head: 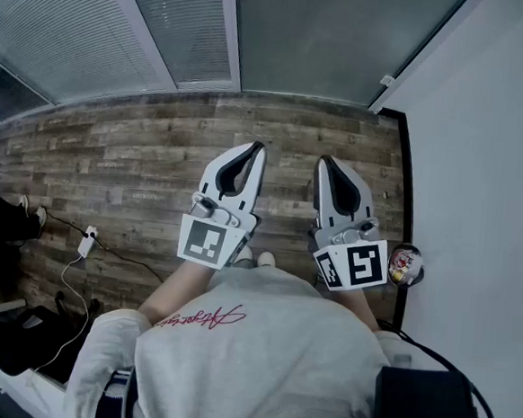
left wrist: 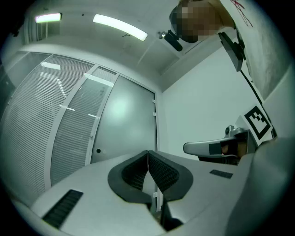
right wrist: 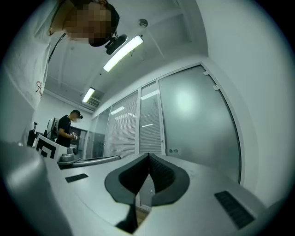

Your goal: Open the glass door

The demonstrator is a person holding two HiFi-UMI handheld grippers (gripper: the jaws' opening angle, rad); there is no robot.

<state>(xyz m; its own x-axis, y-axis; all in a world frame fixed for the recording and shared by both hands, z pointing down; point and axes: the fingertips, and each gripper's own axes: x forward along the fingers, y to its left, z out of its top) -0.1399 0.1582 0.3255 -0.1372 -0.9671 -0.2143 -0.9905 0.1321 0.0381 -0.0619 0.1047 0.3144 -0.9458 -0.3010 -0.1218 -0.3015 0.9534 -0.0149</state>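
Note:
The frosted glass door stands closed ahead of me, between a blind-covered glass partition and a white wall. It fills the middle of the left gripper view and the right side of the right gripper view, where small lock fittings show low on its left edge. My left gripper and right gripper are held side by side over the wooden floor, both pointing at the door and well short of it. Both are shut with nothing between the pads.
A white power adapter with a cable lies on the wooden floor at left. A small can-like object sits by the black strip along the right wall. A person stands far off at the left.

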